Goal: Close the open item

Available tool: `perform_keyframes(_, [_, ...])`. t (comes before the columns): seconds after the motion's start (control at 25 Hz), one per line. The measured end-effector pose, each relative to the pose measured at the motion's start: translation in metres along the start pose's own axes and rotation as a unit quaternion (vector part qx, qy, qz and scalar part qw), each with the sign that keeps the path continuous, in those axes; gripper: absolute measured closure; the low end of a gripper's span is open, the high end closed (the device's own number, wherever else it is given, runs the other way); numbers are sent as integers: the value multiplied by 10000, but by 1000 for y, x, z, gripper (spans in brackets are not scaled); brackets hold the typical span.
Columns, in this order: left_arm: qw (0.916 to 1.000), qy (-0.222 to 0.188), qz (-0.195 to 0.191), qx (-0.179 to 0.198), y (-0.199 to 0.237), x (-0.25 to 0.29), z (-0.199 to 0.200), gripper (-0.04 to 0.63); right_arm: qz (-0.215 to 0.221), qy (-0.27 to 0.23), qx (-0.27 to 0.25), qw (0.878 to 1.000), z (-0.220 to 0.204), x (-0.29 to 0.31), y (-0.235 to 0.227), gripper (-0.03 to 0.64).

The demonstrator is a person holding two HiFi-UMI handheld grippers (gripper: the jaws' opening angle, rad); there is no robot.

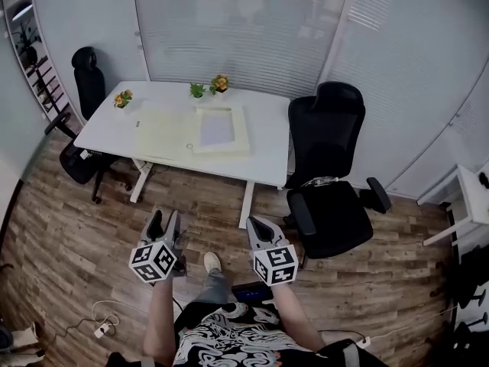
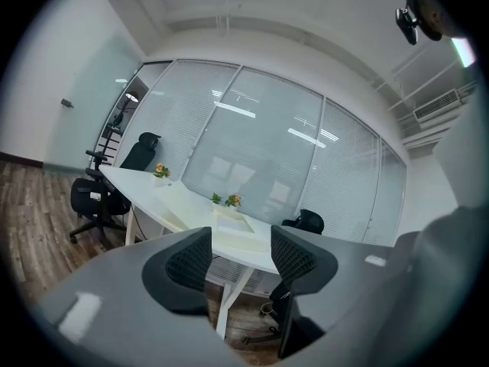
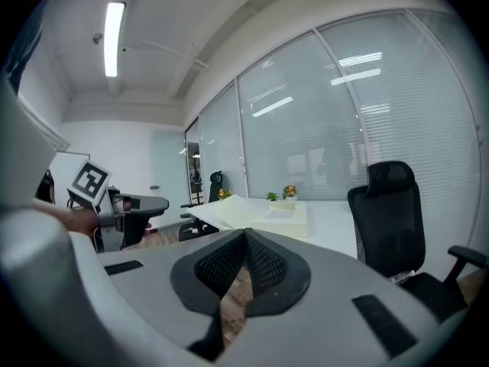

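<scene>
The open box (image 1: 220, 128), flat, square and cream-coloured, lay on the white desk (image 1: 271, 147). It showed a pale panel inside, and its lid (image 1: 163, 134) was spread flat beside it. Well short of the desk, above the wood-plank floor (image 1: 92, 228), the left gripper (image 1: 164, 222) was held with jaws spread and empty. The right gripper (image 1: 257, 225) had its jaws pressed together.

Bright, even ceiling light (image 3: 113, 38); fisheye edges dark and warped, near surfaces blurred.

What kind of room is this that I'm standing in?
Most likely an office or small meeting room: a long white desk, black swivel chairs beside it, and glass partition walls with blinds behind.
</scene>
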State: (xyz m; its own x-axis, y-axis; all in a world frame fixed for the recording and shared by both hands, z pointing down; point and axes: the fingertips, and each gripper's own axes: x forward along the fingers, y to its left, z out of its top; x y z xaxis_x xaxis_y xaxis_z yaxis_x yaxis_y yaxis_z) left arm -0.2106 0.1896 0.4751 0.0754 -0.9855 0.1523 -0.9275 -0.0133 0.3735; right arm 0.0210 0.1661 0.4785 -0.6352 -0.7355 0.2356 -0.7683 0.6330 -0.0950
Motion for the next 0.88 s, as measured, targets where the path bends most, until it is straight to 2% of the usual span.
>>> perform_keyframes(0.08, [9999,-6,107,-82,14,11,1,365,33,-16,167,9999,3,13,-5,614])
perform_keyframes(0.52, [9970,61,480,-600,87,132,14,368,-173,406,94,9990,9,120,-70,614])
perform_keyframes(0.88, [9889,314,1008,-1050,164,207,14,394,-332,721,-3,9968,13,213,-109,614])
